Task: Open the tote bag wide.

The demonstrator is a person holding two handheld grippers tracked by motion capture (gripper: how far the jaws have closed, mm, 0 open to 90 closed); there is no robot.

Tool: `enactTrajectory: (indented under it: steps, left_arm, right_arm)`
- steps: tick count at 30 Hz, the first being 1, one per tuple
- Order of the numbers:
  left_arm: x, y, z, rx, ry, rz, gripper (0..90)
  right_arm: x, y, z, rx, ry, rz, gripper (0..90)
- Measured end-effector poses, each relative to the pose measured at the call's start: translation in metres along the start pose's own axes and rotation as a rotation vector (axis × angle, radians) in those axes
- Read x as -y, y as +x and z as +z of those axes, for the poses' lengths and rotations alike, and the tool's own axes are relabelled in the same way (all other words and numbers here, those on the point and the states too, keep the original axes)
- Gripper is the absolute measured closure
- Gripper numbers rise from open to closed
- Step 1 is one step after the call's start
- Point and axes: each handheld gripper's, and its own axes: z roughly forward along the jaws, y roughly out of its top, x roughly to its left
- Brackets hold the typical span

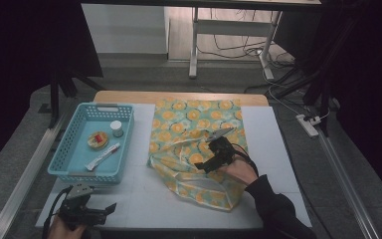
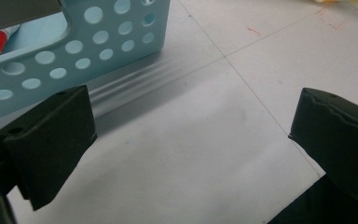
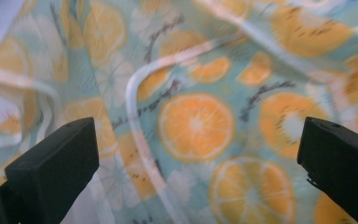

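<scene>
Right gripper (image 1: 210, 166) hangs over the crumpled near part of an orange-slice patterned cloth (image 1: 196, 134), its jaws spread as wide as they go and nothing pinched between them; from the right gripper view the two black pads stand far apart at the bottom corners, and the cloth (image 3: 200, 107) lies loose beneath and ahead of them, with a pale hem (image 3: 137, 116) curling up between the jaws. Whether the pads brush the fabric is hard to say, since that picture is soft with blur. Ahead of this gripper the cloth lies flatter toward the far edge of the white table (image 1: 273, 144); behind it and to its sides the fabric is bunched into folds near the person's dark sleeve (image 1: 273, 209). Off to its left, well apart, the left gripper (image 1: 107, 210) rests low at the near edge of the table, jaws also open and holding nothing; in the left gripper view its pads frame bare table surface (image 2: 186, 140), with the pale blue perforated basket (image 2: 88, 46) just ahead and to the left of them. In the high view that basket (image 1: 62, 154) sits beyond the left gripper and holds a small white-capped jar (image 1: 116, 128), a round biscuit-like item with a red top (image 1: 98, 139) and a white tube (image 1: 103, 156), all lying apart from one another
</scene>
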Motion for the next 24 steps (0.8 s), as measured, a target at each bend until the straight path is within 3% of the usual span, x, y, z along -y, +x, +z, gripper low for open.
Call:
enactTrajectory:
  steps: [6,8,13,19,20,21,23,24]
  left_arm:
    - [0.000,0.000,0.000,0.003,0.000,0.001,0.0]
    - [0.000,0.000,0.000,0.001,-0.001,0.001,0.0]
    - [0.000,0.000,0.000,0.002,-0.001,0.001,0.0]
    - [0.000,0.000,0.000,0.000,0.001,0.003,0.0]
    - [0.000,0.000,0.000,0.000,0.001,0.004,0.0]
    - [0.000,0.000,0.000,-0.001,0.001,0.004,0.0]
    - [0.000,0.000,0.000,0.000,0.002,0.004,0.0]
    - [0.000,-0.001,0.000,-0.001,0.003,0.003,0.0]
  right_arm:
    - [0.014,0.001,0.013,-0.014,0.051,-0.008,0.0]
    - [0.018,0.001,0.019,0.005,0.075,-0.026,0.0]
    - [0.022,0.003,0.019,0.048,0.074,-0.067,1.6]
    - [0.023,0.000,0.011,0.051,0.058,-0.068,26.1]
    - [0.023,0.000,0.010,0.048,0.057,-0.074,31.2]
    - [0.022,0.004,0.008,0.036,0.066,-0.091,43.3]
    - [0.021,0.009,0.006,0.016,0.072,-0.123,57.8]
    - [0.021,0.009,0.006,0.016,0.072,-0.123,57.8]
